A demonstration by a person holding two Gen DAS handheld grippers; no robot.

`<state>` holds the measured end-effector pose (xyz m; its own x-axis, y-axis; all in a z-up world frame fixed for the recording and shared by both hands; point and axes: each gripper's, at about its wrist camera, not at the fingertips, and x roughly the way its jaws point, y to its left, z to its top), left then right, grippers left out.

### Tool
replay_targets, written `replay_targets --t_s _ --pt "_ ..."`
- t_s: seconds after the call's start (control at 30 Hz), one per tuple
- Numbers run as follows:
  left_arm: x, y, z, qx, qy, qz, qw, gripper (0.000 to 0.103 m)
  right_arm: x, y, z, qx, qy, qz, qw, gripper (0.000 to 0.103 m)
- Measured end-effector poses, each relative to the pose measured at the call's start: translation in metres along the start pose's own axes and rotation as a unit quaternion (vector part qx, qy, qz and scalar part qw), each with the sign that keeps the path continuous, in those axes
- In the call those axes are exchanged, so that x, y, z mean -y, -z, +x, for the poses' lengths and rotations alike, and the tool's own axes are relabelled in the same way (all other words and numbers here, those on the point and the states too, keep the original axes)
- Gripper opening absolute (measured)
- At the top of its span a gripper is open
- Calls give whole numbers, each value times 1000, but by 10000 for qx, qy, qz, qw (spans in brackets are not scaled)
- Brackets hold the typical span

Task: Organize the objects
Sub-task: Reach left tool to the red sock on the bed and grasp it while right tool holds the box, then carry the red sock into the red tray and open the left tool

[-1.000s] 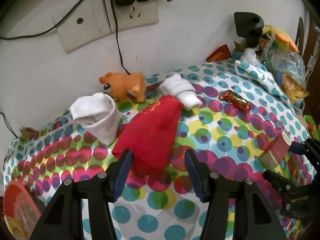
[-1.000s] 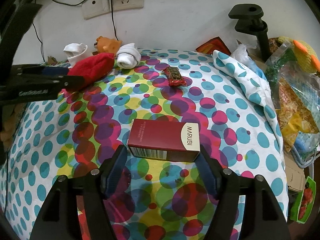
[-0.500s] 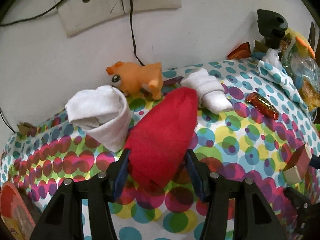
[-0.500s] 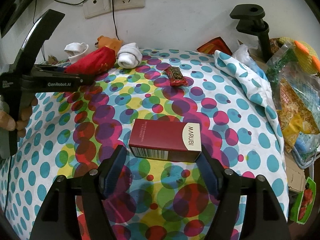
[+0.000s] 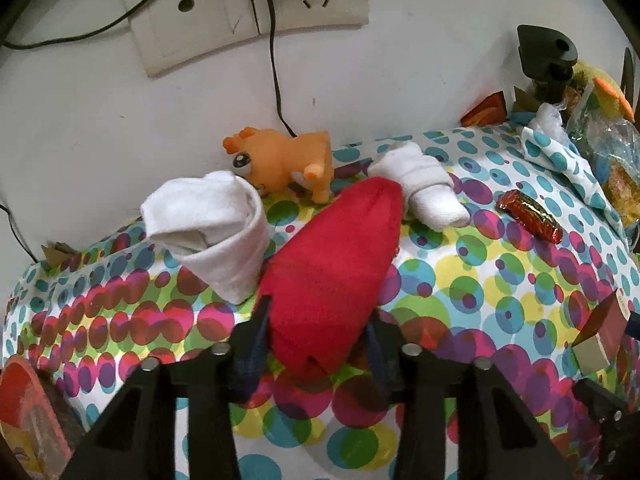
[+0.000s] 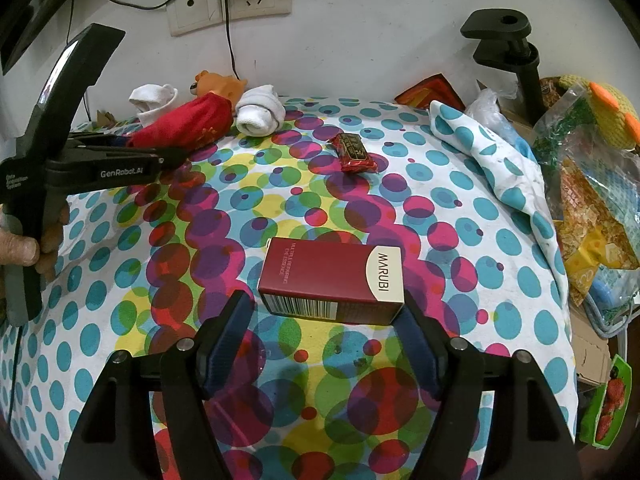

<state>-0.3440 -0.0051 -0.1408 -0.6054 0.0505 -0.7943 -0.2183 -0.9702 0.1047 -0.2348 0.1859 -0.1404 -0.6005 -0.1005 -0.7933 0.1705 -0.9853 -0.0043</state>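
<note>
On a table covered with a cloth printed in bright overlapping polka dots, the left gripper has its two blue-padded fingers pressed against the near end of a soft red fabric bundle, one pad on each side, so the bundle is pinched between them. The bundle lies pointing away toward the white wall, its far tip close to a rolled white sock and in front of an orange plastic toy animal with a large eye. A second, looser white sock roll sits just to the left of the red bundle, touching or nearly touching it; the blur there leaves that unclear. In the right wrist view the same gripper shows from the side, its black body held in a person's hand. The right gripper stands wide open, its fingers flanking a dark red rectangular carton with a cream band reading MARUBI, which lies flat on the cloth; the right finger seems to touch the carton's end, while the left one stands a little apart from it. Farther back lies a small candy in shiny red wrapper, well apart from the carton. A white double wall socket with a black cable is fixed above the toy.
</note>
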Motion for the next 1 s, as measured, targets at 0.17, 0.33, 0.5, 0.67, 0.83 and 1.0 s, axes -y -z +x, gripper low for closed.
replay_targets --t_s 0.17,0.33,0.5,0.67,0.83,1.0 --pt "-8 1 -5 0 111 -353 9993 28 0 0 0 -1 0 -2 10000 71" --pt "-3 9 -14 -37 205 -389 9990 27 1 0 0 -1 -2 -2 10000 71" --pt "2 20 -25 -47 297 -422 9987 27 1 0 0 -2 -2 -2 10000 71" --pt "7 33 -37 -118 428 -464 9979 27 1 -1 0 -2 -5 -4 10000 71" --pt "8 52 -55 -160 525 -538 9970 27 2 -1 0 -3 -8 -4 10000 72" --pt "5 71 -71 -255 567 -619 9961 27 2 -1 1 -3 -5 -8 10000 72"
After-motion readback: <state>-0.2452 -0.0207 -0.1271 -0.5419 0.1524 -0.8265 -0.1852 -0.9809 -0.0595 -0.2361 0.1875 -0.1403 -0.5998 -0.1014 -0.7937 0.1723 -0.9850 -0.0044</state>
